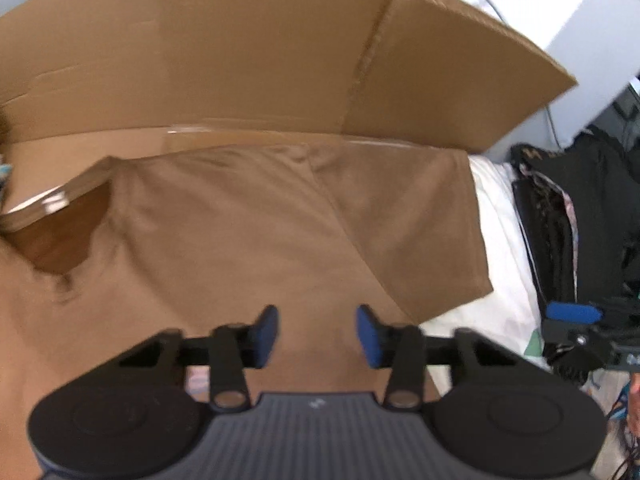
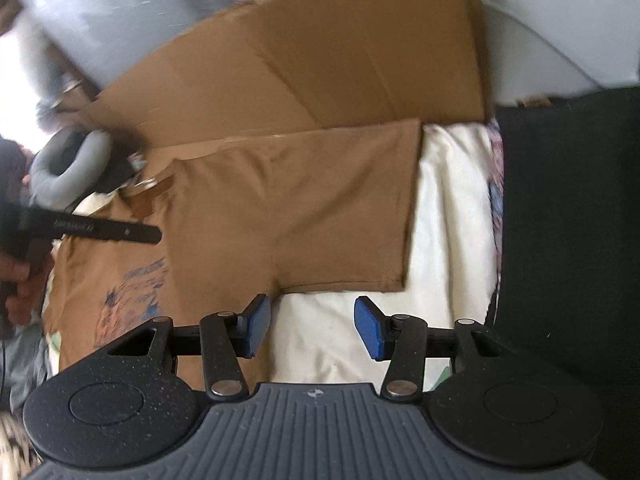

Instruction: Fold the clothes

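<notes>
A brown T-shirt (image 1: 248, 240) lies spread on a white sheet (image 1: 504, 240), one sleeve (image 1: 416, 232) pointing right. My left gripper (image 1: 318, 334) is open and empty just above the shirt's body. In the right wrist view the same shirt (image 2: 256, 216) shows a faded print (image 2: 132, 296) at its left, and its sleeve (image 2: 348, 208) reaches onto the white sheet (image 2: 444, 216). My right gripper (image 2: 312, 328) is open and empty, over the sheet just below the sleeve hem. The left gripper also shows in the right wrist view (image 2: 154, 235), hand-held at the left.
A large flattened cardboard sheet (image 1: 240, 52) stands behind the shirt; it also shows in the right wrist view (image 2: 328, 52). Dark clothes (image 1: 580, 220) are piled at the right. A black surface (image 2: 568, 220) borders the sheet's right side. A grey neck pillow (image 2: 68, 168) lies far left.
</notes>
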A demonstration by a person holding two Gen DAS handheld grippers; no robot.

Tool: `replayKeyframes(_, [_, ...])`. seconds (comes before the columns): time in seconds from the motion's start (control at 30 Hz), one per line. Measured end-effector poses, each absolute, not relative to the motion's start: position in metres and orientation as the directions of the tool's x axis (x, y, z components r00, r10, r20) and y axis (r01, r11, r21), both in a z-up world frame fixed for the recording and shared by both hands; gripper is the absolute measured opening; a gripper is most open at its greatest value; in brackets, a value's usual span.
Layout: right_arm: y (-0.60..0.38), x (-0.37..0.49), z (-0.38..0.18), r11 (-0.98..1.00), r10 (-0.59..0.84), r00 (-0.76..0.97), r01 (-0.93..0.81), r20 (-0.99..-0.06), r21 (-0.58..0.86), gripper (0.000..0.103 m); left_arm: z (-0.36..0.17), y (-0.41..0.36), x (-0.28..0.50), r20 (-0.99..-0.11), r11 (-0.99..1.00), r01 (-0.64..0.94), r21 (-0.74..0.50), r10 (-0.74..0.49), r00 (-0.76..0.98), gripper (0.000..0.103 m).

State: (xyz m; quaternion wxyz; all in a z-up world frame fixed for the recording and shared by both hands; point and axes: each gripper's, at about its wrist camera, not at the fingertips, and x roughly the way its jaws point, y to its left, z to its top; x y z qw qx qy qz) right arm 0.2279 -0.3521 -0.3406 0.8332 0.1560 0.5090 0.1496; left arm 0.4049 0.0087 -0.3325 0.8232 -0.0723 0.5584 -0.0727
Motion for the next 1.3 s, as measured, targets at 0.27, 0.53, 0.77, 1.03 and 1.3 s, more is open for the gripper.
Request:
replayKeyframes(0.27, [-0.365,0.230,-0.381,0.886,0.391,0.439,0.058,-0.809,0.459,0.049,-0.370,-0.017,0.406,-0.891,0.964,0.095,-0.247,-0.264,0.369,0.009])
replayKeyframes(0.53, [-0.357,0.235,-0.410,0.860,0.382,0.443,0.151,-0.811,0.487,0.049,-0.392,-0.038,0.389,-0.892,0.949,0.176,-0.261,-0.307,0.332,0.008])
replayKeyframes(0.77, [-0.354,0.239,-0.430,0.816,0.375,0.469,0.241,-0.800,0.525,0.048,-0.404,-0.053,0.386,-0.897,0.937,0.238,-0.257,-0.323,0.303,0.008])
replayKeyframes(1.03, [-0.354,0.244,-0.438,0.767,0.357,0.518,0.313,-0.777,0.561,0.048,-0.420,-0.066,0.382,-0.914,0.943,0.270,-0.197,-0.276,0.298,0.008])
replayKeyframes(1.3, [-0.351,0.251,-0.438,0.774,0.303,0.572,0.319,-0.762,0.547,0.048,-0.421,-0.064,0.379,-0.914,0.947,0.261,-0.187,-0.265,0.308,0.007])
